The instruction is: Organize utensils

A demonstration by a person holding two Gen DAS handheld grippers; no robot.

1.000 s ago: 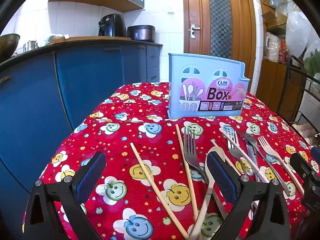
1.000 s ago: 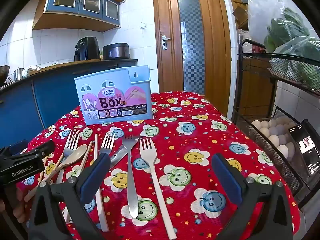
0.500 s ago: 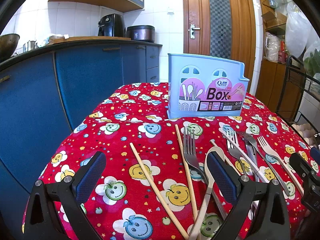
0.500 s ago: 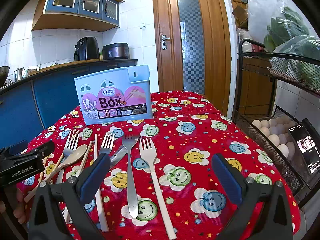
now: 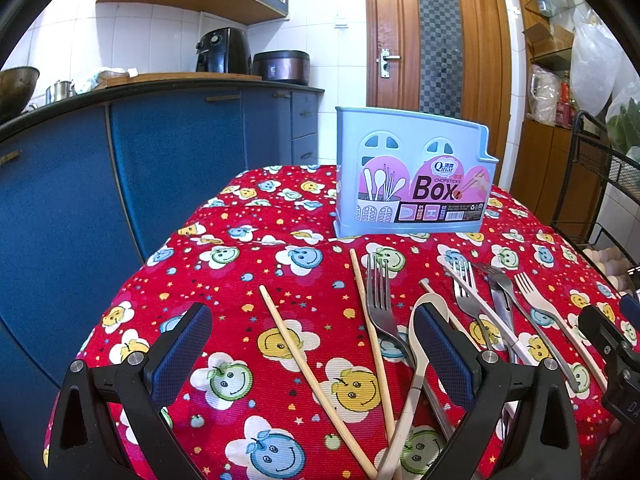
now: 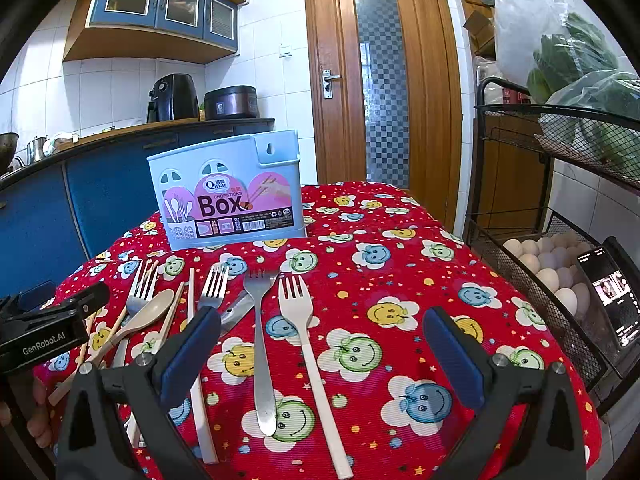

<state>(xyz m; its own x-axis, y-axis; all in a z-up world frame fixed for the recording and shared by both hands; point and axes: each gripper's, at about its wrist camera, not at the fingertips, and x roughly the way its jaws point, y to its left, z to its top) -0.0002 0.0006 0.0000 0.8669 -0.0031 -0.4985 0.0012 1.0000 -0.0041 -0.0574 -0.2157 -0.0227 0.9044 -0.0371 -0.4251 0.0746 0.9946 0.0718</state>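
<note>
A light blue chopsticks box (image 5: pixel 412 176) stands upright at the far side of the table; it also shows in the right wrist view (image 6: pixel 230 196). Loose utensils lie in front of it: wooden chopsticks (image 5: pixel 312 380), a metal fork (image 5: pixel 382 304), a beige spoon (image 5: pixel 416 364), a white plastic fork (image 6: pixel 310 344) and a metal fork (image 6: pixel 260 340). My left gripper (image 5: pixel 312 356) is open and empty, low over the chopsticks. My right gripper (image 6: pixel 320 356) is open and empty, low over the two forks.
The table wears a red smiley tablecloth (image 6: pixel 400 280). Blue kitchen cabinets (image 5: pixel 120 184) stand left. A black wire rack with eggs (image 6: pixel 548 264) and a phone (image 6: pixel 612 300) stands at the right. A wooden door (image 6: pixel 380 80) is behind.
</note>
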